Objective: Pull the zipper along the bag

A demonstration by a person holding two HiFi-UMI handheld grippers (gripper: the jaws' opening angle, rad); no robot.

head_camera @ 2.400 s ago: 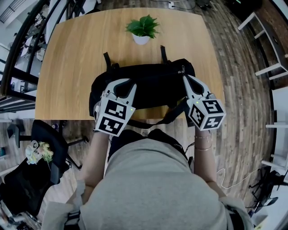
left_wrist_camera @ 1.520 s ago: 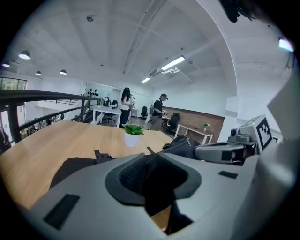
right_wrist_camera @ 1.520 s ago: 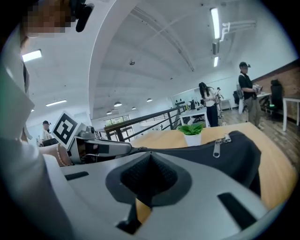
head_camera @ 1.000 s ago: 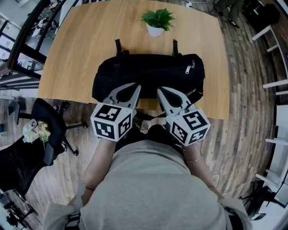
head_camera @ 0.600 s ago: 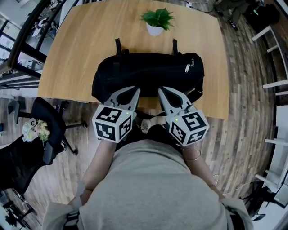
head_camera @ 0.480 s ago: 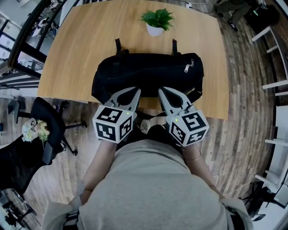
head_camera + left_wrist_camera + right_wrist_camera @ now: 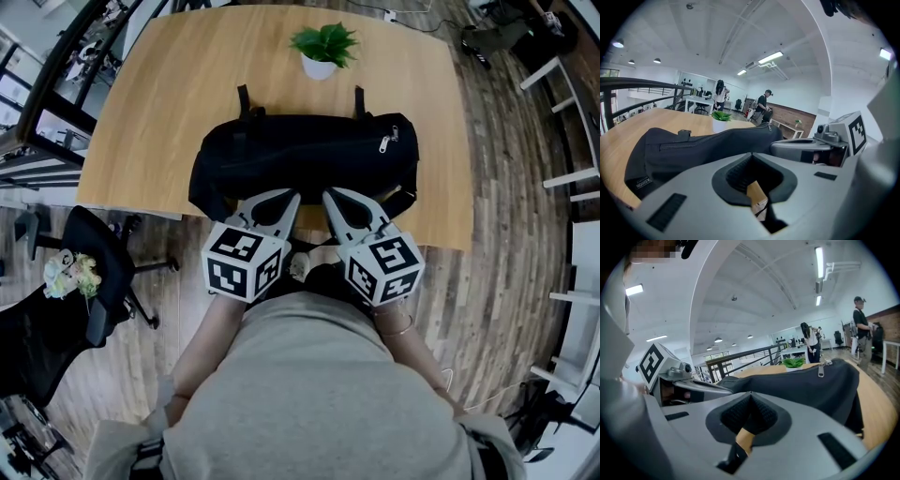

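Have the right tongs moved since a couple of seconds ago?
Yes: the right tongs pulled back toward the person and leftward, away from the metal zipper pull.

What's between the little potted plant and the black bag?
Just bare wooden table, seen in the head view; two straps of the bag reach out on either side of the plant.

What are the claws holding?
Nothing: the left claw and the right claw are both shut and empty, near the black fabric bag.
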